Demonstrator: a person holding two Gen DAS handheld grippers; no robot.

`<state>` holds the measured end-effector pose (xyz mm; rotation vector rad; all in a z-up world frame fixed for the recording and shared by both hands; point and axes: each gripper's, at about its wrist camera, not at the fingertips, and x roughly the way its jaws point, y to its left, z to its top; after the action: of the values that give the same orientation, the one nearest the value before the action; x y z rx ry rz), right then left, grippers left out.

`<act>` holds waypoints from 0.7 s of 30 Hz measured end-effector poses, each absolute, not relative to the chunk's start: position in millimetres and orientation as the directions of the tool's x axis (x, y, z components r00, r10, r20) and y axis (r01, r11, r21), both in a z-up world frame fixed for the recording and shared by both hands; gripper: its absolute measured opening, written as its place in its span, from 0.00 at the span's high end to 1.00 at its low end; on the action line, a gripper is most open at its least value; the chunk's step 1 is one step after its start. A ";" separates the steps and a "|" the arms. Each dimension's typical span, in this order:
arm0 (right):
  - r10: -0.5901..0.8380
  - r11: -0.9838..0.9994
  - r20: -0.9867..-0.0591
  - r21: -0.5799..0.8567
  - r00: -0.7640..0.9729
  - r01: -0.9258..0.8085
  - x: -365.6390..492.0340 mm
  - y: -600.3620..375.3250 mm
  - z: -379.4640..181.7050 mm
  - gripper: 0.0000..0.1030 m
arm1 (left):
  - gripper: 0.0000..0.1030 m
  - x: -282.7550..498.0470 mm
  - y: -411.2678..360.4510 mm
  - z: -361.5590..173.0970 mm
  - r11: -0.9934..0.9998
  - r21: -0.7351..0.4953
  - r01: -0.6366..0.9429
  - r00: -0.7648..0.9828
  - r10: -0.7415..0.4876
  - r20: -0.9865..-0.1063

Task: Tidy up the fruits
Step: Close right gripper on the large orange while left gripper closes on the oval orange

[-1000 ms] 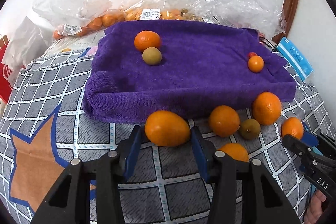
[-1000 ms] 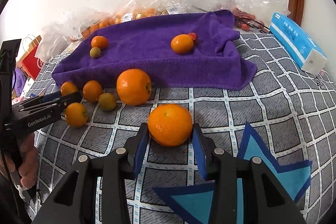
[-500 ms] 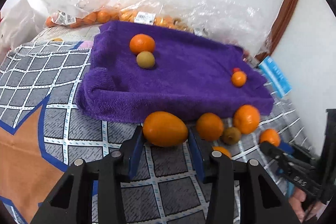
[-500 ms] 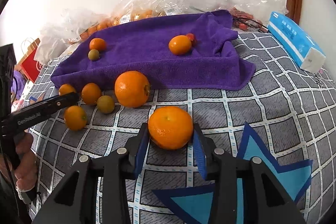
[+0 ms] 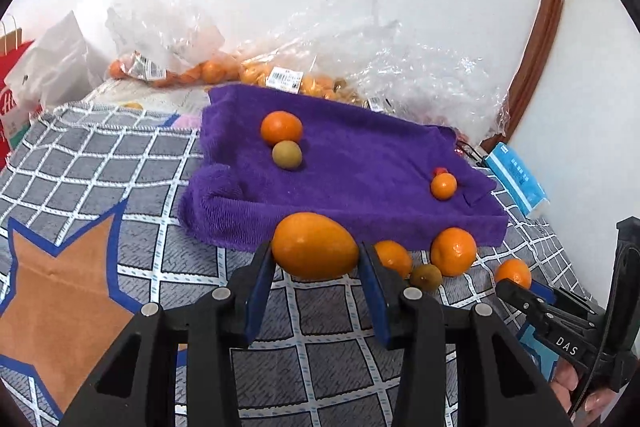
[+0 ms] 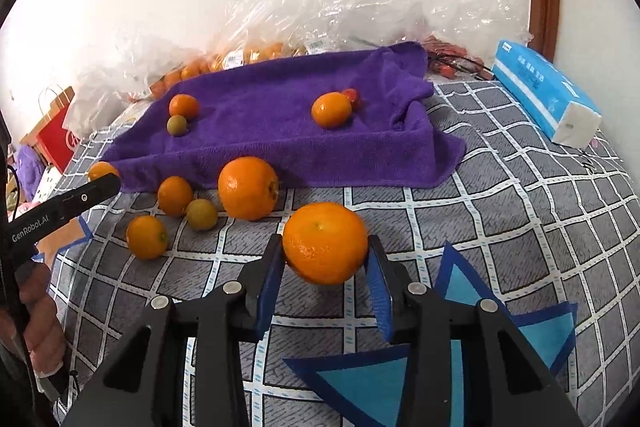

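Both grippers loaded, one orange each, in front of the purple towel.

Left gripper [image 5: 316, 259]: blue pads closed against the sides of an oval orange [image 5: 315, 246], just before the purple towel [image 5: 360, 163] edge. Right gripper [image 6: 326, 267]: pads pinching a round orange [image 6: 325, 243], its shadow on the checked bedspread [image 6: 500, 211] below. On the towel: two small oranges, one green fruit [image 6: 177, 125], one small red fruit. Loose oranges lie on the bedspread beside the towel front.

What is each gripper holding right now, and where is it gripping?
Left gripper: the oval orange, pinched at its two ends. Right gripper: the round orange, clamped across its sides.
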<state>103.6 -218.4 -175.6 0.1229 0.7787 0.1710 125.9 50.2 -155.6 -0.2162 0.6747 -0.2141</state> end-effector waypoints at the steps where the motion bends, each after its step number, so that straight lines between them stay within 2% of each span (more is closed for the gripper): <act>1: 0.197 0.979 -0.684 0.172 0.702 -0.106 103.0 -218.5 -174.9 0.61 | 0.61 124.1 49.7 -153.9 0.957 -0.260 0.130 0.768 -0.263 -0.584; 21: 0.206 0.975 -0.663 0.197 0.719 -0.097 99.3 -223.3 -169.3 0.61 | 0.61 115.6 55.1 -145.7 0.963 -0.252 0.098 0.820 -0.222 -0.527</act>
<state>99.3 -223.3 -169.3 0.1526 0.7500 0.1683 115.6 55.1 -145.7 -0.2183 0.5856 -0.1719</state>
